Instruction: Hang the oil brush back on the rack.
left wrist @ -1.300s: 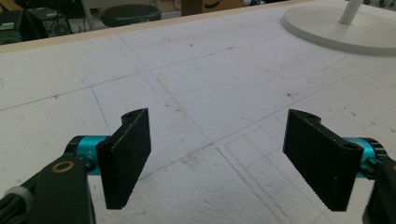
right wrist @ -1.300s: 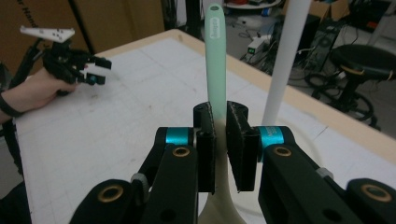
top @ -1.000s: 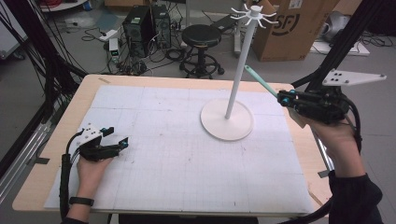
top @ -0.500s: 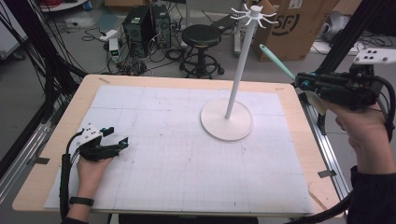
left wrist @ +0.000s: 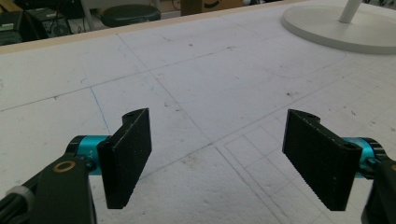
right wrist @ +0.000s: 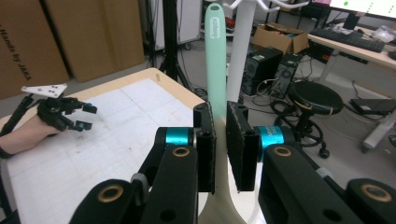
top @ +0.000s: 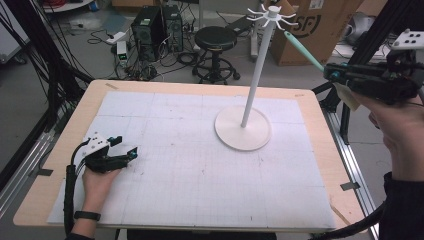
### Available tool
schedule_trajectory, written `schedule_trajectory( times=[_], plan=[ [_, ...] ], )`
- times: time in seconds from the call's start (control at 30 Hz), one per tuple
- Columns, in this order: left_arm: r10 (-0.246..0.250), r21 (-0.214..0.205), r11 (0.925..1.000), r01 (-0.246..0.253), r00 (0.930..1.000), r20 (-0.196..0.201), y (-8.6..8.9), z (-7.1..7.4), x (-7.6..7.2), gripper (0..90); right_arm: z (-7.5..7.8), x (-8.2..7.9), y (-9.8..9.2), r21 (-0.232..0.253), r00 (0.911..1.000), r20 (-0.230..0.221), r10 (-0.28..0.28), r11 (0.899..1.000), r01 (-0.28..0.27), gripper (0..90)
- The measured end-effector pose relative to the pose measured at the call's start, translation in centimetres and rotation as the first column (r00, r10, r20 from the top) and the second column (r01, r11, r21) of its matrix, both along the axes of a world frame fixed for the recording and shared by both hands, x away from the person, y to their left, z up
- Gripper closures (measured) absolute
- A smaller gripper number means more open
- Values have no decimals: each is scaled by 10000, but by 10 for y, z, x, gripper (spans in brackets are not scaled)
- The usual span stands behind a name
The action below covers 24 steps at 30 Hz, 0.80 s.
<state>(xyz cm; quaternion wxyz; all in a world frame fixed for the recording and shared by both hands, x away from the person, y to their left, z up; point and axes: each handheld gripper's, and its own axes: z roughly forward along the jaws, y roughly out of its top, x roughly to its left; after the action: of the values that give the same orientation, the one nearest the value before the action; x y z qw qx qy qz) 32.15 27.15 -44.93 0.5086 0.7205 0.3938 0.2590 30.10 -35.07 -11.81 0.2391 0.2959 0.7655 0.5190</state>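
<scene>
A white hook stand (top: 254, 75) rises from a round base (top: 227, 135) at the mat's far right, with a ring of hooks (top: 272, 12) on top. My right gripper (top: 332, 75) is held high to the right of it, shut on a utensil with a mint-green handle (top: 305, 50). The handle's tip points up and left, close to the hooks. In the right gripper view the handle (right wrist: 215, 56) stands between the pads (right wrist: 205, 144), right beside the pole (right wrist: 240, 56). My left gripper (top: 127, 150) rests on the mat's near left, open and holding nothing (left wrist: 219, 158).
A white gridded mat (top: 190, 165) covers the wooden table (top: 60, 165). Beyond the far edge stand a black stool (top: 215, 40), computer towers (top: 155, 25) and a cardboard box (top: 320, 25). Black frame posts (top: 380, 30) rise at the right.
My right gripper has risen with the utensil, bringing the handle's tip up near the stand's hooks. The left gripper has stayed where it was.
</scene>
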Motion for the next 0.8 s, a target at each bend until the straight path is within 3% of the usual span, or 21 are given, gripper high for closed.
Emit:
schedule_trajectory(
  times=[0.27,0.8],
  plan=[
    [-18,15,10000,18,10000,37,0,0,0,244,6,6,3,-100,9997,25,-224,9997,224,828],
    [-38,23,10000,38,10000,45,0,0,0,244,4,10,10,-340,9996,41,-291,9990,292,827]
  ],
)
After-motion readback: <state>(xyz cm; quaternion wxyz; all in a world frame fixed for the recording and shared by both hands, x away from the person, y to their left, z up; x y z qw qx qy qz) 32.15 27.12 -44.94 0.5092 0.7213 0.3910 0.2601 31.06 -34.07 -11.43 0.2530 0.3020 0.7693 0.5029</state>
